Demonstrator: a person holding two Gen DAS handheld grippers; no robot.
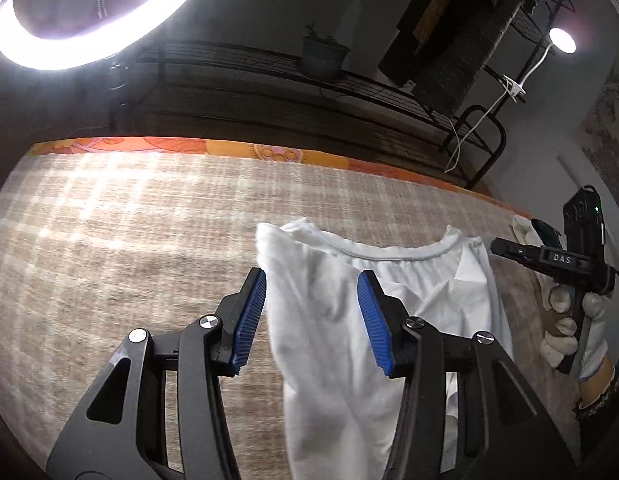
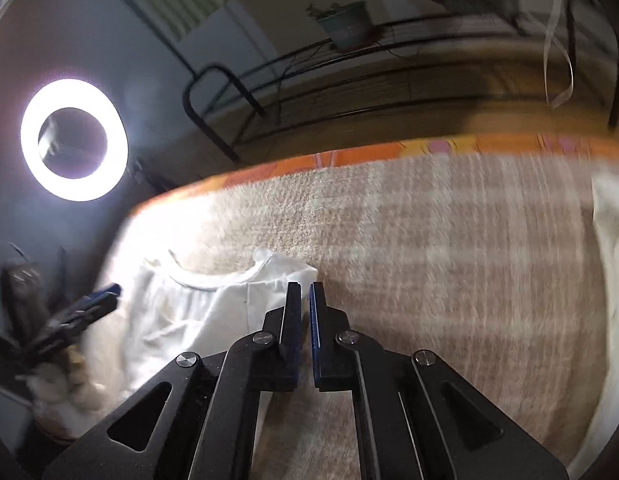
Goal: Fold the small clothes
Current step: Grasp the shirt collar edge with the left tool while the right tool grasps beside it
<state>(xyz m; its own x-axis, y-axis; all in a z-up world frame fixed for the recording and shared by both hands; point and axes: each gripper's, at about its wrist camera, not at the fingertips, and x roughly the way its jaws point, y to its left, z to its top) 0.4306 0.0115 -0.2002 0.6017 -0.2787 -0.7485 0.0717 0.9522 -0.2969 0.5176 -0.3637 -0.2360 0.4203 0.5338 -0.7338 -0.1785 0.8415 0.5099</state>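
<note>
A bed (image 1: 109,240) under a beige checked blanket (image 2: 449,260) (orange sheet (image 1: 169,146) at its far edge) carries a white shirt (image 1: 409,288).

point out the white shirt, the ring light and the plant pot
white shirt (image 1: 333,312), left wrist view, on the raised fold between the tool fingers
ring light (image 2: 74,140), right wrist view, on its glowing band, lower left
plant pot (image 1: 323,58), left wrist view, on its front wall

The only writing clear enough to read is "DAS", in pale capitals on the black body of the right gripper (image 1: 509,249), seen from the left wrist view. Pale letters on the far wall are too cut off to read.
</note>
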